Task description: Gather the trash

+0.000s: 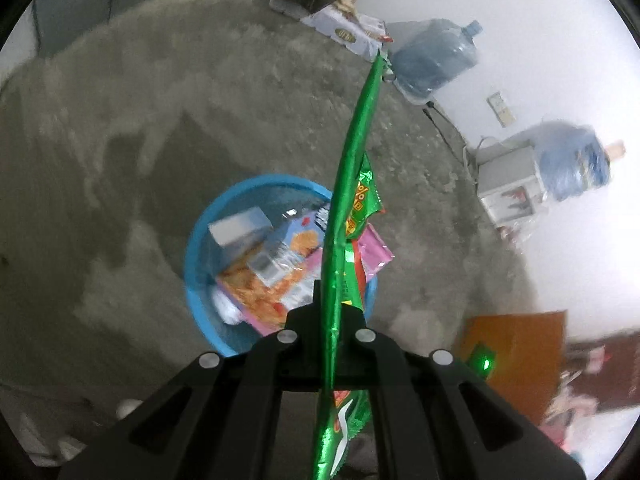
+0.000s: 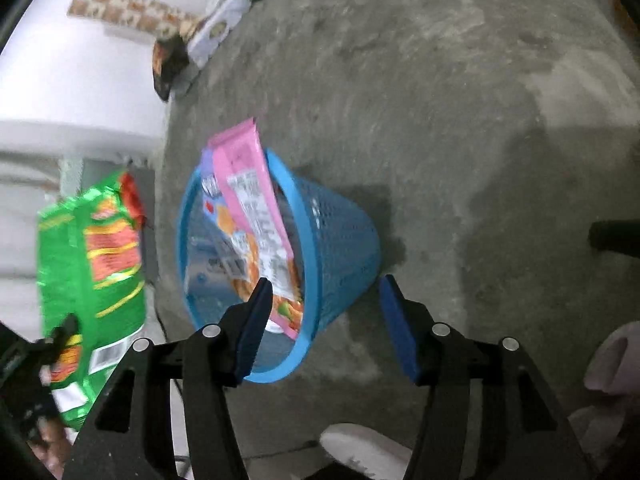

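Left gripper [image 1: 334, 312] is clamped on a green snack wrapper [image 1: 348, 184], its fingers pressed together with the foil seen edge-on between them, running from under the camera up past the fingertips. From the right wrist view that same green wrapper [image 2: 94, 264] shows its printed face, held up in the air to the left of the blue basket [image 2: 340, 232], apart from it. In the left wrist view the gripper points steeply down at the floor, and the blue basket [image 1: 200, 236] sits directly beyond the fingertips, so the wrapper hangs over its right rim.

Inside the basket lie a white box [image 1: 240, 228], an orange-printed snack bag [image 1: 260, 284] and a pink wrapper [image 2: 248, 184] that leans against the rim and sticks out above it.

Right gripper [image 2: 324, 320] is spread wide with nothing between its blue pads [image 2: 256, 320]. It points down toward the near side of the basket: the left pad overlaps the rim in view, and the right pad sits just right of the mesh wall, over bare concrete floor [image 2: 460, 120].

Beyond the basket, by the wall, stands a large water jug [image 1: 436, 56].
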`<state>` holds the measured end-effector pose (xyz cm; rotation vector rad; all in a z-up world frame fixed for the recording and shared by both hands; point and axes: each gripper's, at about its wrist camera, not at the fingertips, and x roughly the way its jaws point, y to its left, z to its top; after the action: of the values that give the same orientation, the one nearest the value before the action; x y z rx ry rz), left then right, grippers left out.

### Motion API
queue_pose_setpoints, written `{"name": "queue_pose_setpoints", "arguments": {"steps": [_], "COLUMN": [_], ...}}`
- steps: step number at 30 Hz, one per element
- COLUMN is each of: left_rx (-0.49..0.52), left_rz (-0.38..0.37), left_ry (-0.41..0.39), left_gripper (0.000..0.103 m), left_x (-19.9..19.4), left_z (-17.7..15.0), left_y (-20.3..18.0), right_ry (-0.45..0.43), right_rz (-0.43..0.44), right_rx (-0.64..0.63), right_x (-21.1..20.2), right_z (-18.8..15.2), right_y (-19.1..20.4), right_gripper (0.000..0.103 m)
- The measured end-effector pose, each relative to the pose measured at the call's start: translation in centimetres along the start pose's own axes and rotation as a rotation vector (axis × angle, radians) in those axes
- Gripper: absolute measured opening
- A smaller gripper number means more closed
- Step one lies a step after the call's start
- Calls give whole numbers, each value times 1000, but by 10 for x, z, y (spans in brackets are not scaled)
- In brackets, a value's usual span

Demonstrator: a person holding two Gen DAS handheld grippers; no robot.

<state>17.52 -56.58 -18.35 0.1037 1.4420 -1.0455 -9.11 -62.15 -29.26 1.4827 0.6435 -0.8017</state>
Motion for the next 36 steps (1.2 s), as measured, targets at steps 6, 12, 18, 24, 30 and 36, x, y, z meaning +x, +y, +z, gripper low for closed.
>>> {"name": "queue_pose_setpoints", "arguments": {"steps": [6, 12, 18, 24, 30, 36], "left_rx": [-177, -218, -49, 120, 144, 85], "left_rz": [106, 192, 170, 161, 218, 284], "left_ry": [74, 63, -34, -130, -259, -413], "left_gripper": [69, 73, 73, 81, 82, 84], "left_x": [44, 23, -55, -165, -258, -317], "left_z": [1, -3, 6, -39, -98, -157], "left_y": [23, 30, -1, 3, 41, 70], "right_ry": [-17, -103, 31, 269, 286, 252], "right_rz": [-18, -25, -94, -402, -506, -529], "right_rx": [-44, -231, -591, -616, -613, -633], "right_x": [9, 3, 60, 182, 228, 211], "right_z": [1, -6, -28, -28, -18, -20], "right_y": [2, 47, 125, 109, 105, 111], "right_gripper": [54, 45, 42, 34, 34, 47]}}
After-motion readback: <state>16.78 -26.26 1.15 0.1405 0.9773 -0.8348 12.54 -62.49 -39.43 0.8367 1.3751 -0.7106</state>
